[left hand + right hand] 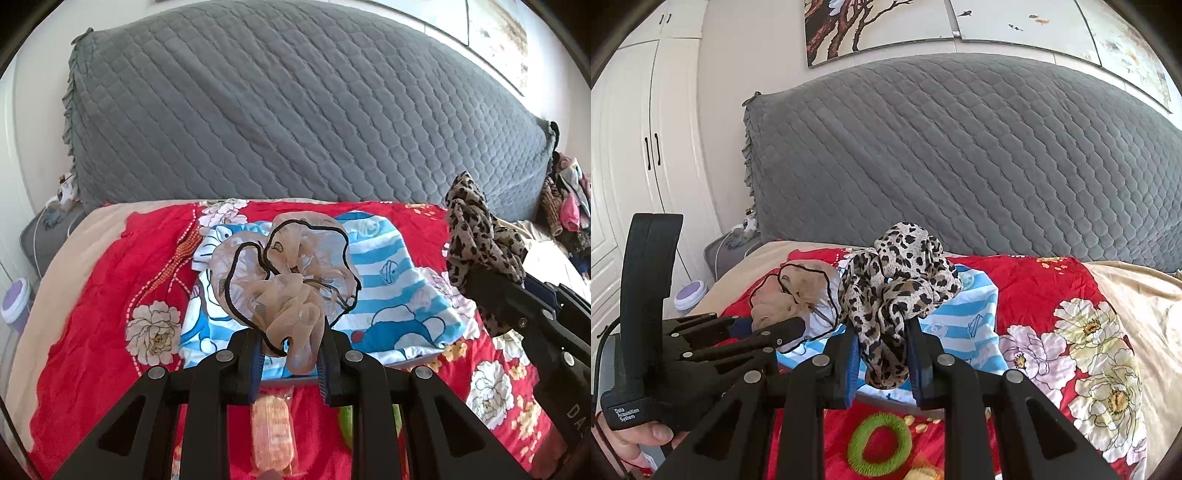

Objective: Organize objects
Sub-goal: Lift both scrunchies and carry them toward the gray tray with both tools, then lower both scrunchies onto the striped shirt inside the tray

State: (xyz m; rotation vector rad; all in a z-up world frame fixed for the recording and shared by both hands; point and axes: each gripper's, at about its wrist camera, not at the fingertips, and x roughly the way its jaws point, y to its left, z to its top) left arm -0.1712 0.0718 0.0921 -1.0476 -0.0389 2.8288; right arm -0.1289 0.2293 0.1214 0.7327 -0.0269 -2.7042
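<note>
My left gripper [290, 345] is shut on a beige sheer scrunchie with black trim [284, 273] and holds it above a blue-and-white striped cartoon cloth [391, 295] on the red floral bedspread [92, 332]. My right gripper [882, 354] is shut on a leopard-print scrunchie [897, 284] and holds it above the same cloth [964, 325]. In the left wrist view the leopard scrunchie [480, 243] is at the right. In the right wrist view the beige scrunchie [794, 295] is at the left, in the left gripper's jaws.
A green ring hair tie [880, 445] and a wrapped orange snack [274, 432] lie on the bedspread below the grippers. A grey quilted headboard cover [295, 110] stands behind. A purple-lidded jar [690, 291] and white wardrobe [635, 147] are at the left. A clothes pile [565, 195] is far right.
</note>
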